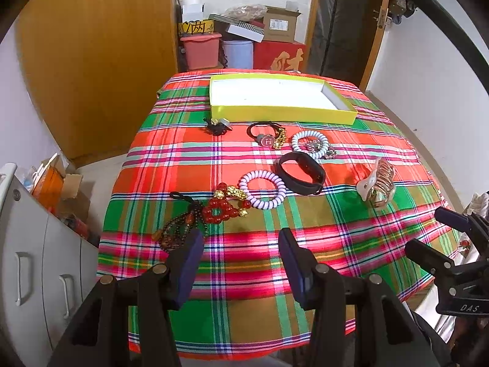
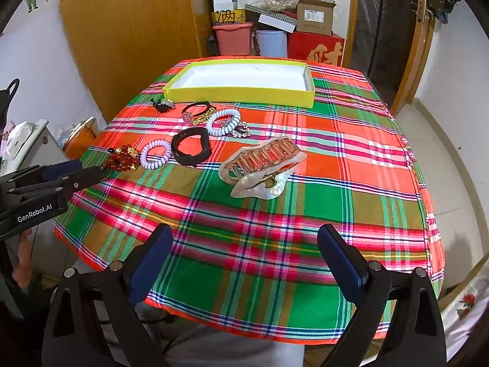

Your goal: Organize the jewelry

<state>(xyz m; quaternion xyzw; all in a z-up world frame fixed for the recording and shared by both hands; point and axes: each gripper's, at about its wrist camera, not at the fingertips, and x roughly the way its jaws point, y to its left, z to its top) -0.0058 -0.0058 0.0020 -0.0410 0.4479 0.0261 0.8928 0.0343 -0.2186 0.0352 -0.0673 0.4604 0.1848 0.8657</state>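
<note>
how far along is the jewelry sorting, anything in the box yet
Nothing looks done: the yellow shallow box with its white inside holds nothing. Nothing is in hand; the left gripper and right gripper are both open. All pieces remain on the plaid tablecloth, including the pearly claw hair clip and black wristband.
</note>
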